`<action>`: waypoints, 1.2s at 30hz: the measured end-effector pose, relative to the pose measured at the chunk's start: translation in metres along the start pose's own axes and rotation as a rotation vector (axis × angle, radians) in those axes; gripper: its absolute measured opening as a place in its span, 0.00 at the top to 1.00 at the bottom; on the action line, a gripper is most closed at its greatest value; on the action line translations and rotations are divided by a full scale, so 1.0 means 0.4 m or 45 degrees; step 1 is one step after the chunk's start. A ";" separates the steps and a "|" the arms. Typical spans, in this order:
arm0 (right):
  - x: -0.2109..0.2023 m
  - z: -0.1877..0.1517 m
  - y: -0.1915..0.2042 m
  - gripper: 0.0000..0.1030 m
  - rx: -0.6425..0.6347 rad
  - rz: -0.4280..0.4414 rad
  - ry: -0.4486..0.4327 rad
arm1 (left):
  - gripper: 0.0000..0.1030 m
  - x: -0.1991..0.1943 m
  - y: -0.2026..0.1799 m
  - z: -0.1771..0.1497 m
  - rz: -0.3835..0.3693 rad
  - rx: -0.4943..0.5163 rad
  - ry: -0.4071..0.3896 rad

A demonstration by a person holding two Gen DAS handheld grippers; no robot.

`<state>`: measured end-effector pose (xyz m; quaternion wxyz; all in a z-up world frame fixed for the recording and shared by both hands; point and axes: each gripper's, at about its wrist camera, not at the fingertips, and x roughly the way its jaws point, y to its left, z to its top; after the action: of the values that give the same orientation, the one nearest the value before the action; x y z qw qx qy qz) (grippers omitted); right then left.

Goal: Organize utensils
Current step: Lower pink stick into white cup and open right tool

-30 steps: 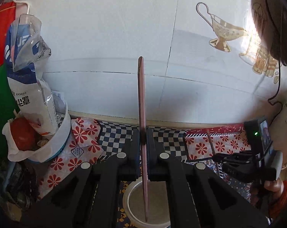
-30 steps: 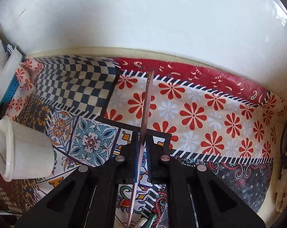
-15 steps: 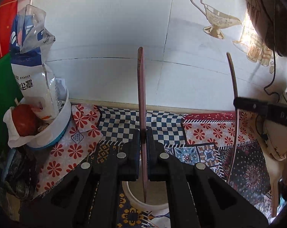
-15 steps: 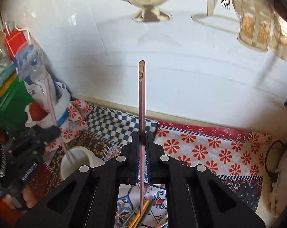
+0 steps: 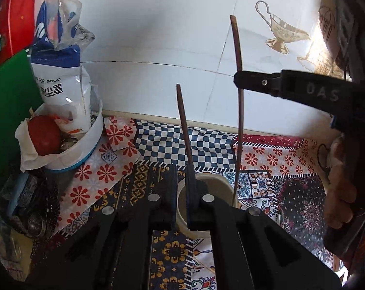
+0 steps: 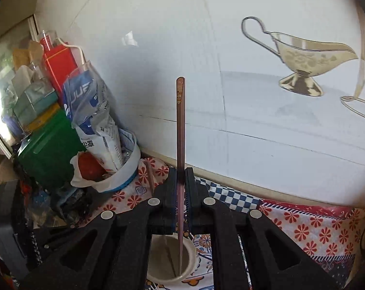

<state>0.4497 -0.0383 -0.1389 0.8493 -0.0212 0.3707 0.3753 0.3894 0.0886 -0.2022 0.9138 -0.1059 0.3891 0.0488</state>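
My left gripper [image 5: 182,169] is shut on a brown chopstick [image 5: 182,120] that leans top-left, its lower end over the white cup [image 5: 218,181]. My right gripper [image 6: 181,169] is shut on a second, pinkish-brown chopstick [image 6: 180,120]. It stands nearly upright with its lower tip inside the cup [image 6: 189,253]. In the left wrist view the right gripper [image 5: 238,82] reaches in from the right, holding its chopstick [image 5: 239,48] over the cup's right rim. The top of the left chopstick [image 6: 149,176] shows left of the right fingers.
A white bowl [image 5: 93,140] holding a tomato and a plastic bag stands at the left by the tiled wall, with a green board [image 5: 8,111] and a red box [image 6: 59,65] behind it. Patterned cloth [image 5: 291,164] covers the counter. A person's hand [image 5: 339,193] is at the right.
The right gripper rose from the flowered cloth and swung left over the cup with its chopstick. The left chopstick, upright before, now leans with its top to the left.
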 end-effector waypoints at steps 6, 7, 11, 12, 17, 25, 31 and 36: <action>0.068 -0.046 0.011 0.95 -0.046 0.000 0.095 | 0.95 -0.013 0.039 -0.016 0.058 -0.032 0.031; 0.078 -0.058 0.010 0.95 -0.050 0.007 0.122 | 0.95 -0.014 0.043 -0.019 0.064 -0.040 0.037; 0.103 -0.095 0.010 0.95 -0.061 0.008 0.213 | 0.92 -0.017 0.051 -0.034 0.089 -0.052 0.057; 0.106 -0.104 0.008 0.95 -0.064 0.011 0.237 | 0.92 -0.018 0.051 -0.037 0.095 -0.048 0.060; 0.090 -0.128 0.014 0.95 -0.114 0.011 0.324 | 0.84 -0.028 0.043 -0.052 0.093 -0.040 0.079; -0.012 -0.144 0.037 0.95 -0.150 -0.022 0.340 | 0.69 -0.081 0.009 -0.071 0.059 -0.009 0.068; -0.124 -0.162 0.055 0.94 -0.146 -0.075 0.289 | 0.60 -0.138 -0.022 -0.084 0.017 0.042 0.038; -0.209 -0.197 0.061 0.93 -0.124 -0.134 0.250 | 0.55 -0.163 -0.049 -0.110 -0.027 0.100 0.049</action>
<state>0.3482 -0.0975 -0.1361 0.8254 -0.1184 0.4317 0.3440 0.3169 0.0587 -0.1820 0.9101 -0.0750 0.4070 0.0219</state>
